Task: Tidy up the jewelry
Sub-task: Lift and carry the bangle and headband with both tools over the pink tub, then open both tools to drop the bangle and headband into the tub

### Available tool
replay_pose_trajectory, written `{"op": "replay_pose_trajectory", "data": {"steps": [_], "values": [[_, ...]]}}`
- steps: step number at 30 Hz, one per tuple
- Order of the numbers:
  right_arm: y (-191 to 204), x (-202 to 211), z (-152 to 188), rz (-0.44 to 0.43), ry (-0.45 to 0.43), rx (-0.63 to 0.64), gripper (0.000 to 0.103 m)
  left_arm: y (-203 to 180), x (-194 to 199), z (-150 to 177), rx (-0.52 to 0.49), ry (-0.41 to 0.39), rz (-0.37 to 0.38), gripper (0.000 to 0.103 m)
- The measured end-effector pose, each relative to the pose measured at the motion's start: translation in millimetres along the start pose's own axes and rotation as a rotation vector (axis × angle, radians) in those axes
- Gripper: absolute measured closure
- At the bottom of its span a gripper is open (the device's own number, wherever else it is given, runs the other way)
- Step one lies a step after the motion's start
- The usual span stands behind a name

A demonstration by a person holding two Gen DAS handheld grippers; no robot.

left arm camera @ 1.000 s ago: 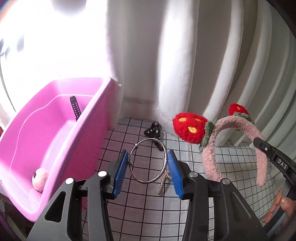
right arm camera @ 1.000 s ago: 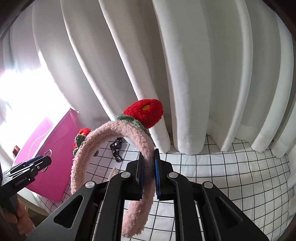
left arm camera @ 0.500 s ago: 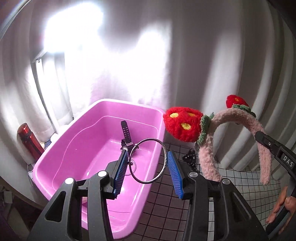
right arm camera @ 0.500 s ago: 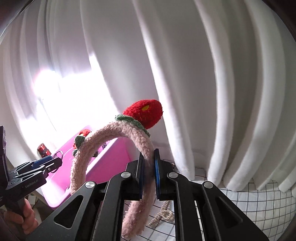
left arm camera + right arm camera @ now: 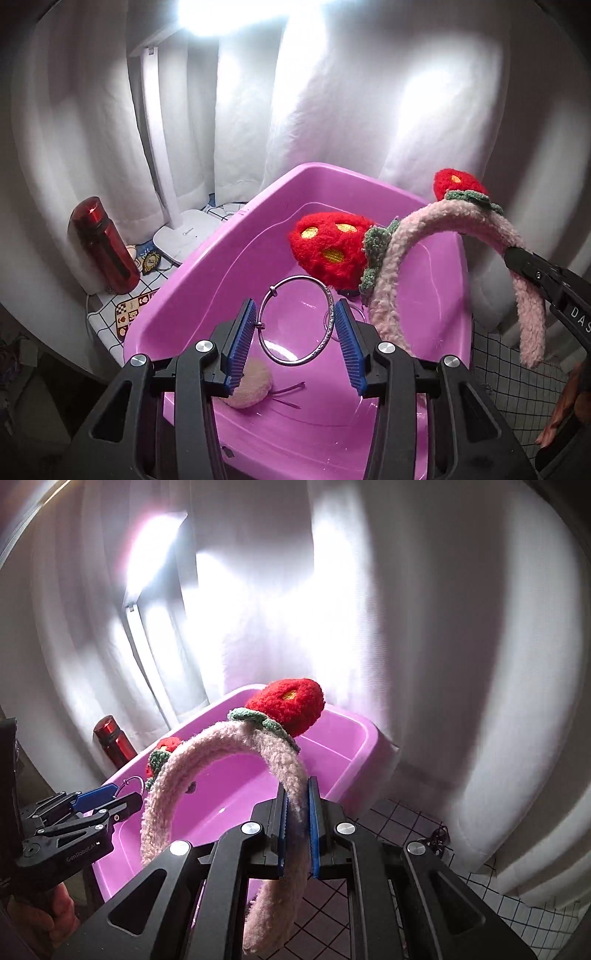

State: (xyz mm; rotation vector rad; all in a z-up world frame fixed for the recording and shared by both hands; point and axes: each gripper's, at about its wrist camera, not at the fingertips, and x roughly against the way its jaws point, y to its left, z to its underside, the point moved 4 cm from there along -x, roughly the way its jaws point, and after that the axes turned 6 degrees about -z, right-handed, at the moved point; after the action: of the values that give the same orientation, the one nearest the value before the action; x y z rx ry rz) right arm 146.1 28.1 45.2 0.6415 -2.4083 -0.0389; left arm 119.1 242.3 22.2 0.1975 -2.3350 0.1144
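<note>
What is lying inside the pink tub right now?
In the pink tub lie a fluffy pink pom-pom hair tie and a clear ring, partly hidden by the left gripper. The strawberry headband covers the rest.

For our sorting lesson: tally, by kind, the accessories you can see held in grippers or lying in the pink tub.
Bangles: 1, held by left gripper
Headbands: 1, held by right gripper
Pompom hair ties: 1, in tub
Total: 3
</note>
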Motion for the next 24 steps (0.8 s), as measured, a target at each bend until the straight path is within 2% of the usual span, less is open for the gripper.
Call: {"op": "replay_pose_trajectory", "data": {"steps": [9, 17, 18, 19, 20, 21, 22, 24], "values": [[25, -64, -2, 0.016, 0.138, 0.039, 0.093, 24, -47, 7, 0.023, 0.087, -0.045, 0.060], [30, -91, 1, 0.018, 0.207, 0.048, 0.089, 34, -67, 9, 0.049, 0.150, -0.046, 0.058], [32, -94, 0, 0.017, 0.213, 0.049, 0.084, 34, -67, 9, 0.053, 0.152, -0.040, 0.056], [32, -96, 0, 0.023, 0.221, 0.049, 0.079, 34, -66, 9, 0.055, 0.149, -0.038, 0.045], [32, -98, -2, 0.029, 0.224, 0.048, 0.065, 33, -62, 7, 0.052, 0.136, -0.034, 0.041], [32, -97, -3, 0.031, 0.217, 0.048, 0.049, 32, -59, 6, 0.045, 0.120, -0.047, 0.025], [32, -95, -4, 0.036, 0.205, 0.051, 0.046, 32, -55, 4, 0.047, 0.101, -0.053, 0.013], [32, -92, -7, 0.048, 0.190, 0.058, 0.046, 34, -50, 1, 0.048, 0.072, -0.072, 0.009]]}}
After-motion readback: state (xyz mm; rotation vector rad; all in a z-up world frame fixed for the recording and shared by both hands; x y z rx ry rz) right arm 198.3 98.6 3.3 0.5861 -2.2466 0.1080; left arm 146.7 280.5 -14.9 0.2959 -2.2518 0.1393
